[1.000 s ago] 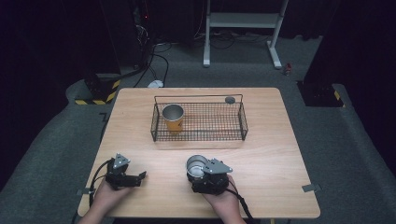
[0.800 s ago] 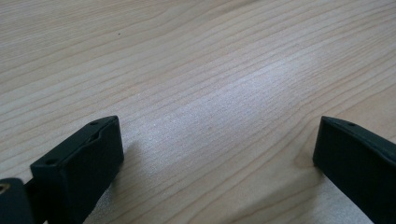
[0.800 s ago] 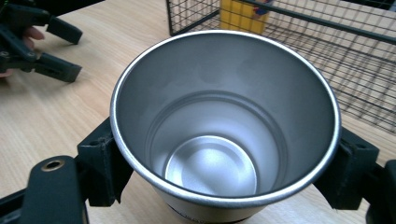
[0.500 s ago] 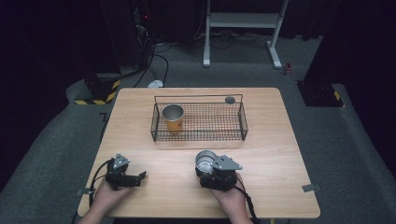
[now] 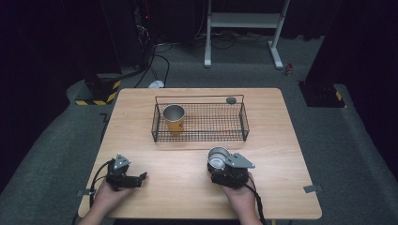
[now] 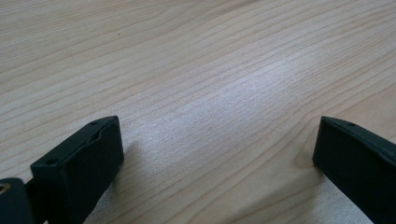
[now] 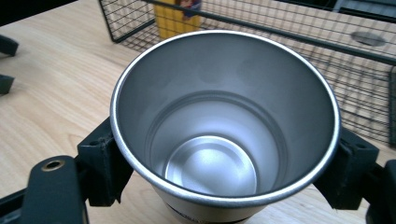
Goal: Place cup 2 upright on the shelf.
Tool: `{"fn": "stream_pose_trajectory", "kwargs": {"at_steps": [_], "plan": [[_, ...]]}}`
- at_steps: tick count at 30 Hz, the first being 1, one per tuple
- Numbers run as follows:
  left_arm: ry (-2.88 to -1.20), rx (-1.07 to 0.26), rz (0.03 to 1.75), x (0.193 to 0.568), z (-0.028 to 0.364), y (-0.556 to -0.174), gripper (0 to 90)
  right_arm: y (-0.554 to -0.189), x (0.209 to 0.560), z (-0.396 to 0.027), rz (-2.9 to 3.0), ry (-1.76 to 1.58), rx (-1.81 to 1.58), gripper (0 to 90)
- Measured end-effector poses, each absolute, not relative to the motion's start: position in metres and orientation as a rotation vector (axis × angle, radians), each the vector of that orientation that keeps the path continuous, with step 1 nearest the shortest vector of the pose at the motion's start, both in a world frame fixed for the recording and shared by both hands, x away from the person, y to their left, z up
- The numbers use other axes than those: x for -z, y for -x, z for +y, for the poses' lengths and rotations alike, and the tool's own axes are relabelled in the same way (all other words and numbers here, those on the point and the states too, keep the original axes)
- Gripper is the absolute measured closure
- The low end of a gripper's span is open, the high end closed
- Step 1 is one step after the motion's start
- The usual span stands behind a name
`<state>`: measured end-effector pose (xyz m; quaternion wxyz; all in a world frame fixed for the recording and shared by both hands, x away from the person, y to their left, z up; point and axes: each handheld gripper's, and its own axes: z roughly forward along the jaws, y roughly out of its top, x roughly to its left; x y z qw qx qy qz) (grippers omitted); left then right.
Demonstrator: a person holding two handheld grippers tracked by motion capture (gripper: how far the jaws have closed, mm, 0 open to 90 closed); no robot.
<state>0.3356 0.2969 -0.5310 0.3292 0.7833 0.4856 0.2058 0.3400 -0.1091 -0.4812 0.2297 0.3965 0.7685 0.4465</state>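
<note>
The right gripper (image 5: 219, 161) has its jaws clenched on a steel cup (image 7: 224, 121), and it has moved the cup closer to the wire basket (image 5: 244, 123), so the cup looks ready to go in. The left gripper (image 5: 136, 179) rests on the bench (image 5: 277, 150) with its jaws released, holding nothing. An orange cup (image 5: 174, 118) stands at the basket's left end, so the middle and right are free, but the cup must go over the near rim.

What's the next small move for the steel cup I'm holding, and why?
Probably carry it forward and over the wire basket wall: the right hand-held gripper clamps the steel cup just short of the basket, where a yellow cup already stands.
</note>
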Motion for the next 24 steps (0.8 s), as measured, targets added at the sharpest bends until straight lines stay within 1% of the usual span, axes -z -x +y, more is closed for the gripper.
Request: {"fn": "stream_pose_trajectory", "kwargs": {"at_steps": [13,24], "plan": [[-2.050,-0.538,1.270,0.531,0.297,-0.336,2.0,-0.345,0.478,-0.131,2.039,-1.154,-1.210,18.7],[-2.049,-0.536,1.270,0.531,0.297,-0.336,2.0,-0.347,0.474,-0.136,2.007,-1.162,-1.213,18.7]]}}
